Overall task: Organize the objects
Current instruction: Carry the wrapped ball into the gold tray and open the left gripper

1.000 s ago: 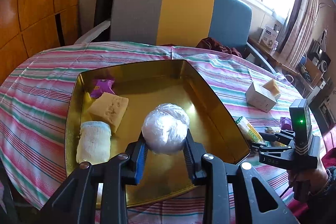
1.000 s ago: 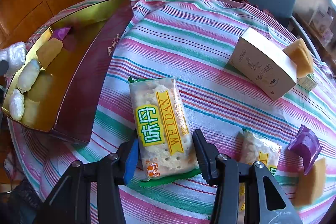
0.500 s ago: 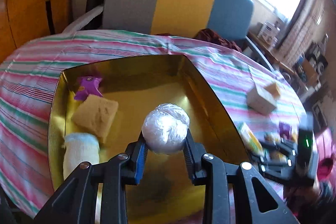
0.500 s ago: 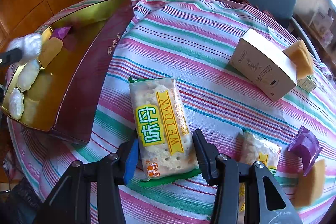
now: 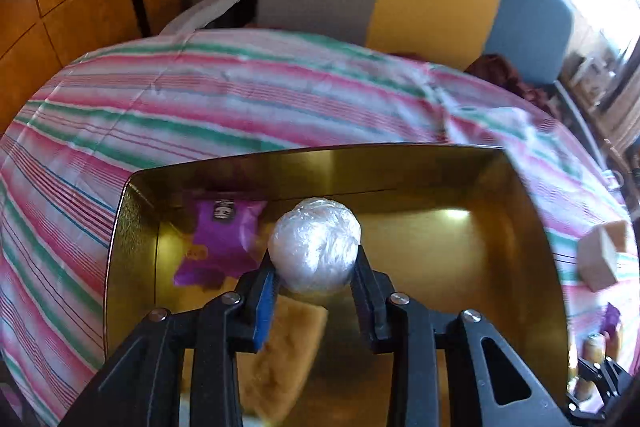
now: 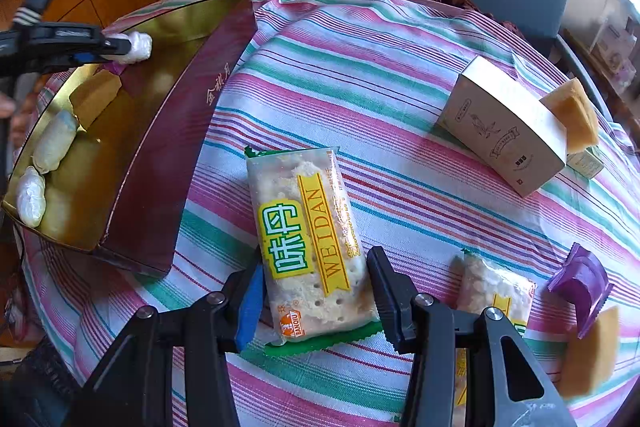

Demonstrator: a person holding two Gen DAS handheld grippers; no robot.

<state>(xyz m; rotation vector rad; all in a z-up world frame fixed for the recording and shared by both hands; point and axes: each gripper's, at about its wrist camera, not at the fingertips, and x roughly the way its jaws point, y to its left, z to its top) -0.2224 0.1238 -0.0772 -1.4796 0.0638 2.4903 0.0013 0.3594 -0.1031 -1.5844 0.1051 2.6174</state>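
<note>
Gold tray interior, with a plastic-wrapped ball hanging over it between the left gripper's parting jaws.

The left gripper [image 5: 316, 267] has the plastic-wrapped ball [image 5: 315, 242] between its jaws as they ease apart, above the gold tray [image 5: 520, 247], near a purple packet [image 5: 218, 239] and a yellow sponge [image 5: 280, 355]. On the striped worktop [image 6: 360, 67], the right gripper [image 6: 316, 291] pinches a cracker packet [image 6: 308, 239] lying flat, the jaws pressed to its sides; a white box [image 6: 504, 131] sits well apart.
</note>
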